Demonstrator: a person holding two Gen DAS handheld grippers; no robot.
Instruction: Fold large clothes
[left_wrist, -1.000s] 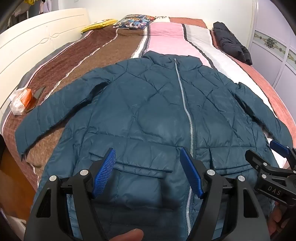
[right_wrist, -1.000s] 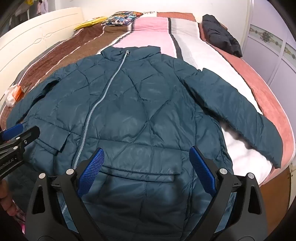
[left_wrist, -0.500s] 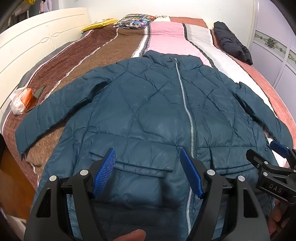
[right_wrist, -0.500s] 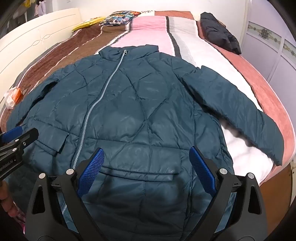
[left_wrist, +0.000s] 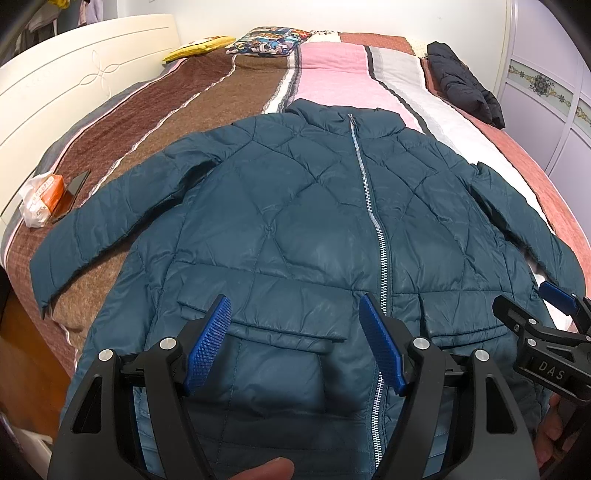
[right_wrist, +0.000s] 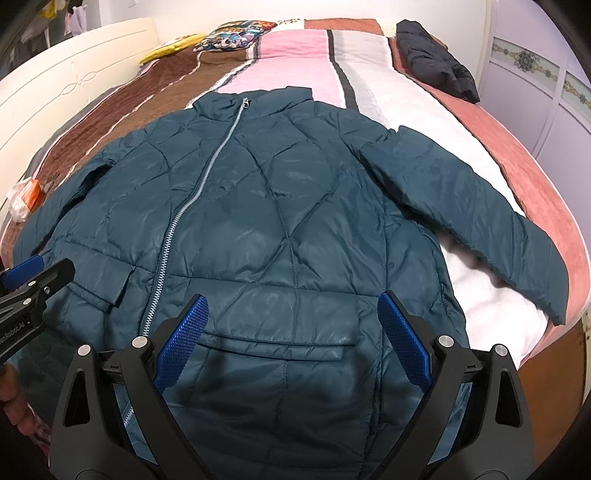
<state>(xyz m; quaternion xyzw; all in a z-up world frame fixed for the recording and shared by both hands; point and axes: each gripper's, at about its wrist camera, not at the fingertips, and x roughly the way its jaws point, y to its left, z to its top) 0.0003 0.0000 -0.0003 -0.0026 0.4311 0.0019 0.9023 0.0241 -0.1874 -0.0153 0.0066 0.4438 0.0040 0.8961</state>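
A dark teal quilted puffer jacket (left_wrist: 295, 221) lies flat and face up on the bed, zipped, collar far, both sleeves spread out; it also fills the right wrist view (right_wrist: 280, 221). My left gripper (left_wrist: 295, 343) is open and empty above the jacket's lower left pocket flap. My right gripper (right_wrist: 291, 343) is open and empty above the lower right pocket flap. Each gripper shows at the edge of the other's view: the right one (left_wrist: 546, 332), the left one (right_wrist: 29, 291).
The bed (left_wrist: 332, 74) has a striped brown, pink, white and rust cover. A black garment (left_wrist: 465, 88) lies at the far right. A plastic bag with an orange box (left_wrist: 40, 195) and a phone (left_wrist: 72, 194) lie at the left edge. Pillows (left_wrist: 266, 38) sit beyond the collar. A white headboard (left_wrist: 55, 92) stands left.
Both grippers have shifted slightly, so the jacket sits a little lower in the views. The jacket has not moved and both grippers stay open.
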